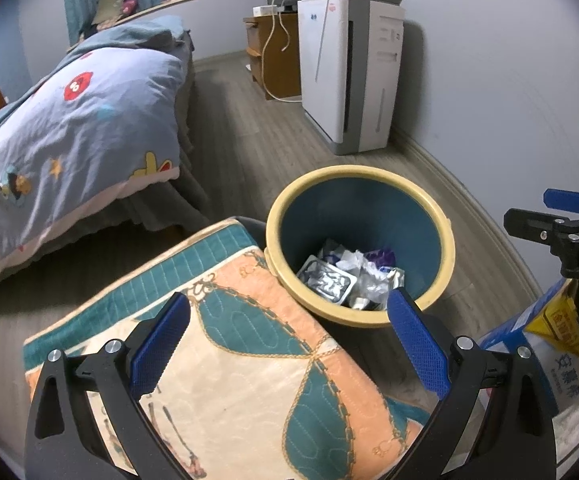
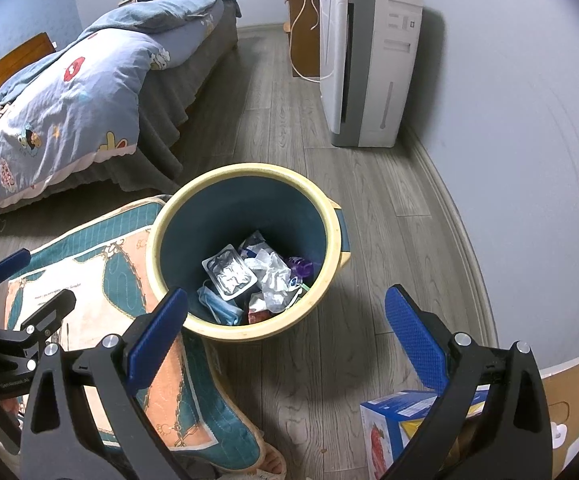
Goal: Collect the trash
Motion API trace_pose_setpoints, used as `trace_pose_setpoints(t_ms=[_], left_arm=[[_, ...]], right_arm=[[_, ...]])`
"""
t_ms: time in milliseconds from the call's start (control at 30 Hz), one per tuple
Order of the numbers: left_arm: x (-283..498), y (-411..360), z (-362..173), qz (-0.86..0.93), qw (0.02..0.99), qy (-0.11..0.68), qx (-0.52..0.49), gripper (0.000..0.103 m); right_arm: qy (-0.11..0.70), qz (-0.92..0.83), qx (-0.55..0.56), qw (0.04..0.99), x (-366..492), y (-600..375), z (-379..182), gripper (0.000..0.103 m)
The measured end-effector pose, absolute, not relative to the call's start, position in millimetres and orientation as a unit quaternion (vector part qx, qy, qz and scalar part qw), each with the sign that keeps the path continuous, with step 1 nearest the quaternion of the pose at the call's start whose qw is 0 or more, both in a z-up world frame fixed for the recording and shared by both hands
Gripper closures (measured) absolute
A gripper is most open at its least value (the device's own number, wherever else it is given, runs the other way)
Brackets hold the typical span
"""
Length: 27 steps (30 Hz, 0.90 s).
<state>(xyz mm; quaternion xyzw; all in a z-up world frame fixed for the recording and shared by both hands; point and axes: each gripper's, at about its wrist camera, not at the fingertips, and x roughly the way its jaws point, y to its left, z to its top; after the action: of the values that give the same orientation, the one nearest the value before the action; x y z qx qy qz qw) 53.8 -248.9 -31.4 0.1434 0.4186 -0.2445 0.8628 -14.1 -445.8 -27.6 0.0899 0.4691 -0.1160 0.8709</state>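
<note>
Little writing can be read: the right claw [image 1: 529, 216], seen side-on at the edge of the left wrist view, carries the letters "DA" on its black body, and the blue-and-yellow carton [image 1: 545, 340] beside it bears Chinese characters too distorted to make out. The white air purifier [image 2: 369, 60] against the wall shows only blank panels and a small mark that cannot be read.

The trash bin [image 2: 245, 252] stands on the grey wood floor [image 2: 369, 208], touching the edge of a quilted teal-and-peach cushion [image 1: 225, 344]. It is a round bucket — dark blue inside, with a pale yellow rim. Its bottom holds the collected trash [image 2: 249, 276]: a crinkled silver blister tray, crumpled white tissue, a light blue face mask, a purple wrapper and a red scrap.

The left claw [image 1: 289, 340] hangs released above the cushion, its blue pads [image 1: 161, 344] spread wide with nothing between them. The right claw likewise stands wide apart and empty above the floor just beside the bin.

A bed [image 2: 69, 100] with a blue cartoon-print duvet lies beyond — well apart from the bin.
</note>
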Motion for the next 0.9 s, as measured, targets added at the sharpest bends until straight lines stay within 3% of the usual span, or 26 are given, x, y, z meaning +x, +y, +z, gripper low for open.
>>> trace_pose_setpoints(t_ms=[900], left_arm=[[53.4, -251.5, -32.8, -0.245, 0.862, 0.420, 0.145, 0.005]], right_arm=[[0.472, -0.119, 0.093, 0.868, -12.5, -448.0, -25.7, 0.006]])
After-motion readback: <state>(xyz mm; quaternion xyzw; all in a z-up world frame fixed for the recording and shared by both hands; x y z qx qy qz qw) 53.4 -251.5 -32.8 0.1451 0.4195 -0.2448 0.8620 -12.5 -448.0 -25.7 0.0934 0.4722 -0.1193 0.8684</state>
